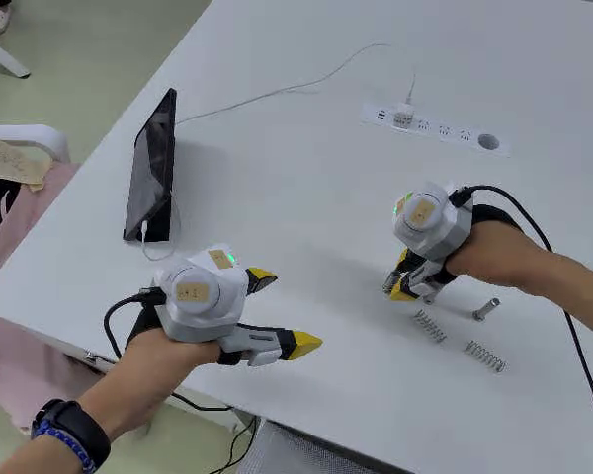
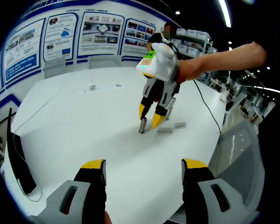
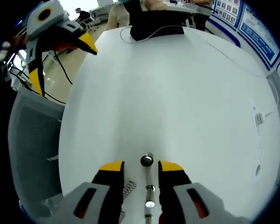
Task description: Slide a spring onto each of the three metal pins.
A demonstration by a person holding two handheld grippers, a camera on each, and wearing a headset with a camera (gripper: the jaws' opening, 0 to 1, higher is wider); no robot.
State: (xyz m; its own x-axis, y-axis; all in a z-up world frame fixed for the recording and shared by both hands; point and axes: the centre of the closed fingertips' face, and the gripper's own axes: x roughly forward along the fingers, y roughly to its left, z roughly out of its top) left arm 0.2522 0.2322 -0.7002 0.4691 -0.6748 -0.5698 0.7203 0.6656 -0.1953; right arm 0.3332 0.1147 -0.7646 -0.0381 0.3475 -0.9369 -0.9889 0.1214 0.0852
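Observation:
My right gripper points down at the white table, shut on a metal pin that stands between its jaws. The pin's lower end looks ribbed, like a spring around it. Two loose springs and a bare pin lie on the table just right of it. In the left gripper view the right gripper hangs over those springs. My left gripper is held open near the table's front edge, with nothing between its fingers.
A dark tablet stands propped at the left, with a cable running from it. A white power strip lies at the back. A mesh chair sits below the front edge. A person stands beyond the far side of the table.

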